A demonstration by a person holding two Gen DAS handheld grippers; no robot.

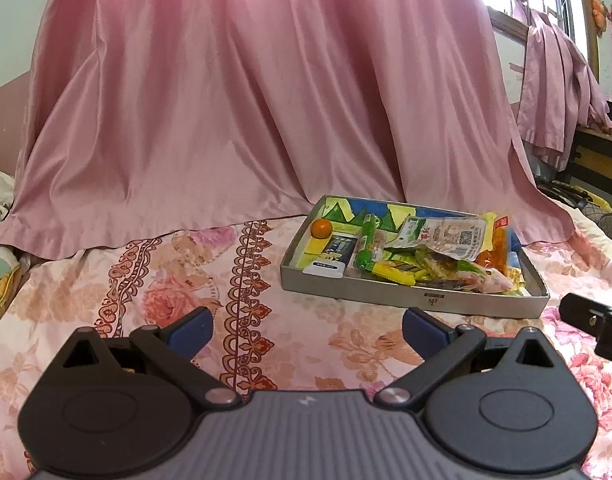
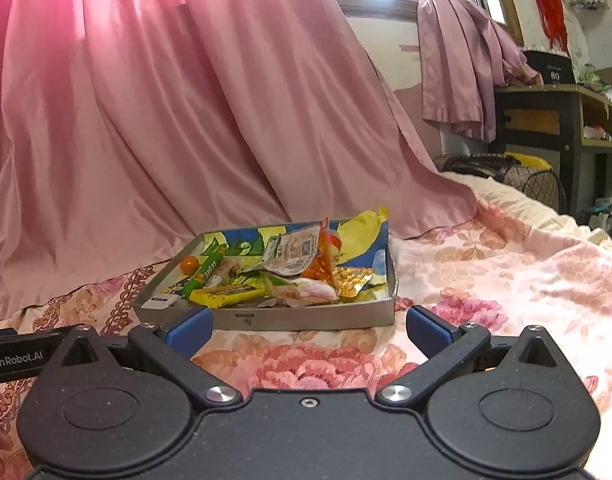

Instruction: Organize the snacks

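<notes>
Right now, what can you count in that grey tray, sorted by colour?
In the tray:
Orange ball: 1
Green tube: 1
Yellow bar: 1
White packet: 1
Orange bag: 1
Total: 5 clearly seen; others overlap.

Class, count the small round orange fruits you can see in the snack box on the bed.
1. The orange fruit sits at the far left corner of the box, apart from the heaped wrappers. More might be hidden beneath that heap.
</notes>
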